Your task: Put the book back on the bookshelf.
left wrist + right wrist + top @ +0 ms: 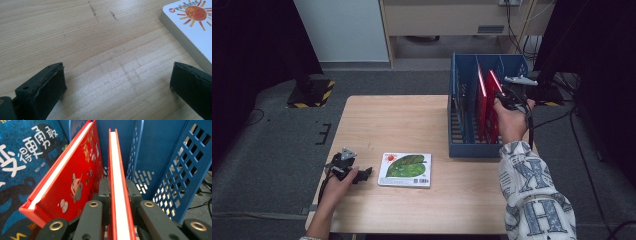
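High view first: nearest me, my left claw (362, 174) rests on the pale wooden worktop (412, 120), jaws spread wide with nothing between them, just beside the flat white board book with a green leaf cover (405, 169). Farther off, my right claw (119, 192) is clamped on the thin red hardcover book (118, 170), which stands upright in the blue perforated plastic file rack (462, 85), beside a second, tilted red book (75, 177).

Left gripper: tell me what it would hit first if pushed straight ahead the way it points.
Probably the bare wooden table: the open left gripper tilts down at it. The leaf-cover book lies off to one side, likely just outside that line.
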Demonstrator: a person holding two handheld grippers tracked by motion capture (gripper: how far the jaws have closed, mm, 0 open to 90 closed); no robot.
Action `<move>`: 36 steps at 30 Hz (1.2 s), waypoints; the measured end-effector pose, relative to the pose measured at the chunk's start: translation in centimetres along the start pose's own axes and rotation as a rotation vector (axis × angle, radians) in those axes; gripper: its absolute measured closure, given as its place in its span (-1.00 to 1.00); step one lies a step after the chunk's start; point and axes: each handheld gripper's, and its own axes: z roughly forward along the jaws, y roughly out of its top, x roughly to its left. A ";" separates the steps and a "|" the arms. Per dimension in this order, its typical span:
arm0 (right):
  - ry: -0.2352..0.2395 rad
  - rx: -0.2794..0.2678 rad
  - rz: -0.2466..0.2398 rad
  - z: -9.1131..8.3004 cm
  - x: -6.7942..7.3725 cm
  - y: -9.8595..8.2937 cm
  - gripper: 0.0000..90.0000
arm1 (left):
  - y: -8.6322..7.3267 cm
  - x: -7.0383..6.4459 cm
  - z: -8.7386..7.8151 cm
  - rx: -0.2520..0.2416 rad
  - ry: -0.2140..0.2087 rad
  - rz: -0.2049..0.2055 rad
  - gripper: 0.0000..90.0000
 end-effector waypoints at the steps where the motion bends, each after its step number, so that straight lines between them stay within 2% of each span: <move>1: -0.003 -0.002 0.002 0.0 0.0 0.0 0.76 | 0.0 0.0 0.0 0.000 0.000 0.000 -1.00; 9: -0.026 -0.027 0.007 0.6 0.2 1.0 0.76 | 0.0 0.0 0.0 0.000 -0.001 0.001 -1.00; 19: -0.028 -0.040 -0.006 1.8 0.2 2.0 0.75 | 0.0 0.0 0.0 -0.004 -0.001 -0.003 -1.00; 36: -0.051 -0.022 -0.005 3.8 0.4 2.0 0.75 | 0.0 0.0 0.1 -0.004 -0.003 0.003 -1.00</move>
